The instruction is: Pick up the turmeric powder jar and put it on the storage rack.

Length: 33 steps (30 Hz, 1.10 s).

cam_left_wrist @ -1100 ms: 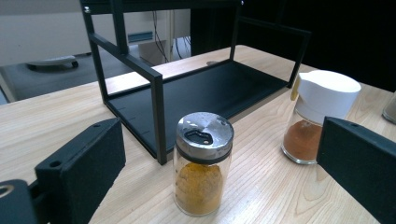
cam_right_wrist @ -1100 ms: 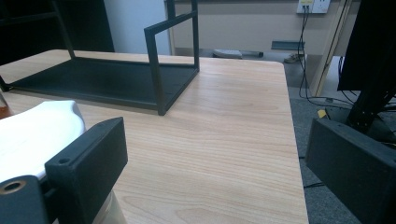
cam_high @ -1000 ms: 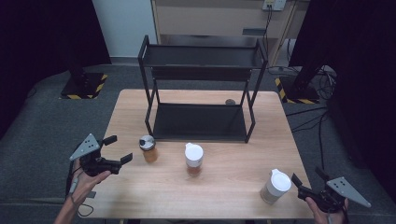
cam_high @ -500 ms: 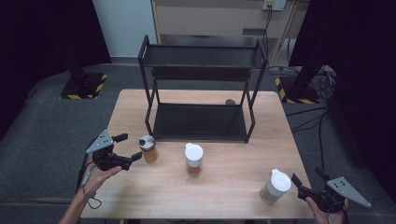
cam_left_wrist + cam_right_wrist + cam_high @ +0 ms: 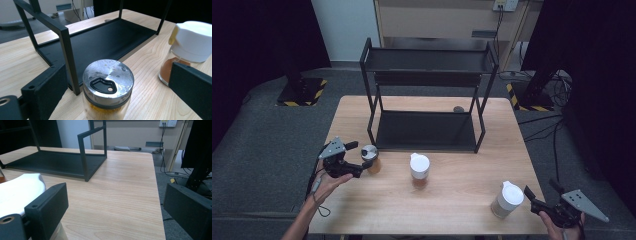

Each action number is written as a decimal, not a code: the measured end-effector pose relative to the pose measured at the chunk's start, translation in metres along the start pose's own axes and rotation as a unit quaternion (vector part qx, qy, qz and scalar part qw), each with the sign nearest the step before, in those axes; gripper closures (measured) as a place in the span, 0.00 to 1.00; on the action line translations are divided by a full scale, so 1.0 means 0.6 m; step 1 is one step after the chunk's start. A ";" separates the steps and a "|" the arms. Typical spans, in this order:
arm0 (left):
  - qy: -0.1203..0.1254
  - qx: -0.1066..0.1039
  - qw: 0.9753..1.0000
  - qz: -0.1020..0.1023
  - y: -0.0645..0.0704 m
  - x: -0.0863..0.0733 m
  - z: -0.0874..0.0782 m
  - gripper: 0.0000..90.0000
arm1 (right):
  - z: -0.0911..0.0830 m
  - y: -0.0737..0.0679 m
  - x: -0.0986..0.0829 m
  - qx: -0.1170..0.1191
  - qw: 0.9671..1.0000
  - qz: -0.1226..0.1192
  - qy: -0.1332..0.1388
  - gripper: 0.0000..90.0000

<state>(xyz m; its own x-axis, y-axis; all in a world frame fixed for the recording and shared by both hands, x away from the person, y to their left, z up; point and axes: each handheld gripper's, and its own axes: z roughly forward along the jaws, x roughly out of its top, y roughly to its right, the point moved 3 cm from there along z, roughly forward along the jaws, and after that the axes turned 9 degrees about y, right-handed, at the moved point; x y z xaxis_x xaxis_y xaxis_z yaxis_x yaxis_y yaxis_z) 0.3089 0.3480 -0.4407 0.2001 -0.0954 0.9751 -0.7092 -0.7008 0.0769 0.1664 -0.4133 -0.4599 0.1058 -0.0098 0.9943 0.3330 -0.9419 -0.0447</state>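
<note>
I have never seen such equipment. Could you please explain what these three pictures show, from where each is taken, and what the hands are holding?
A person sits at a wooden table with a hand-held two-jaw tool in each hand. The high view looks down from above; the other two cameras ride on the tools. The left gripper is open, its jaws either side of a metal-lidded spice jar. The right gripper is open beside a white-capped jar. Another white-capped jar stands mid-table, before a black shelf rack. Nothing is gripped.

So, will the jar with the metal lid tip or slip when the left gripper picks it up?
The metal-lidded jar looks tall and narrow, so a push high up may tip it. Its clear wall looks smooth, perhaps slippery. The left gripper stands open around it.
</note>
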 end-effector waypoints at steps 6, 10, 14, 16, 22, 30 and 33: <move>-0.003 0.000 1.000 0.002 -0.002 -0.005 0.014 0.03 | 0.000 0.000 0.000 0.000 1.000 0.001 0.001 0.07; -0.003 0.002 1.000 -0.001 -0.005 -0.010 0.019 0.03 | 0.000 0.001 0.000 0.000 1.000 0.001 0.000 0.07; -0.005 0.002 1.000 -0.002 -0.007 -0.013 0.023 0.04 | 0.000 0.001 0.000 0.001 1.000 0.001 0.000 0.07; -0.004 0.001 1.000 -0.001 -0.008 -0.015 0.025 0.04 | 0.000 0.001 0.000 0.001 1.000 0.001 0.000 0.07; -0.004 0.003 1.000 0.003 -0.008 -0.016 0.029 0.05 | 0.000 0.001 0.000 0.001 1.000 0.001 -0.001 0.07; -0.003 0.005 1.000 0.008 -0.009 -0.020 0.034 0.07 | 0.000 0.001 0.000 0.001 1.000 0.000 0.000 0.07; -0.003 0.005 1.000 0.008 -0.010 -0.022 0.036 0.08 | 0.001 0.000 0.000 0.001 1.000 0.000 0.000 0.07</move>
<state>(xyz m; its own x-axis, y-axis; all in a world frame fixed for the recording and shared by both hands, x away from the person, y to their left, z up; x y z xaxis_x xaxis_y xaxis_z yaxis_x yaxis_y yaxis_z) 0.3249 0.3384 -0.4588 0.1932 -0.1101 0.9750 -0.7049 -0.7067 0.0599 0.1667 -0.4134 -0.4601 0.1068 -0.0103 0.9942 0.3354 -0.9410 -0.0458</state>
